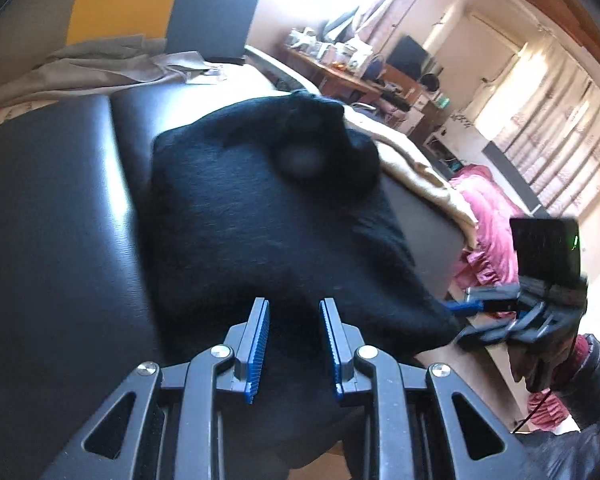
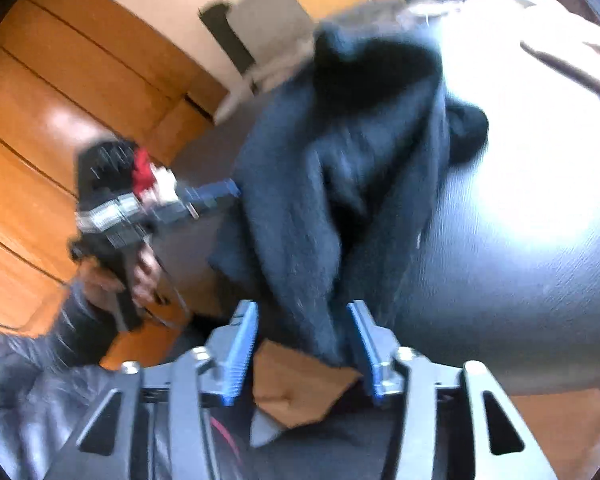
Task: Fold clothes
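A black knit garment (image 1: 260, 216) lies bunched on a black leather surface (image 1: 52, 208), hanging over its near edge. My left gripper (image 1: 294, 312) is open, its blue pads (image 1: 258, 344) just above the garment's near part. In that view my right gripper (image 1: 456, 308) is at the garment's right edge. In the right wrist view the garment (image 2: 340, 168) hangs between the open fingers of my right gripper (image 2: 302, 316), and my left gripper (image 2: 232, 192) touches its left edge. Both views are blurred.
Grey cloth (image 1: 100, 68) lies at the back of the leather surface. A beige blanket (image 1: 420, 172) and pink fabric (image 1: 488, 216) lie to the right. A cluttered desk (image 1: 352, 68) stands behind. An orange wooden cabinet (image 2: 60, 92) is on the left.
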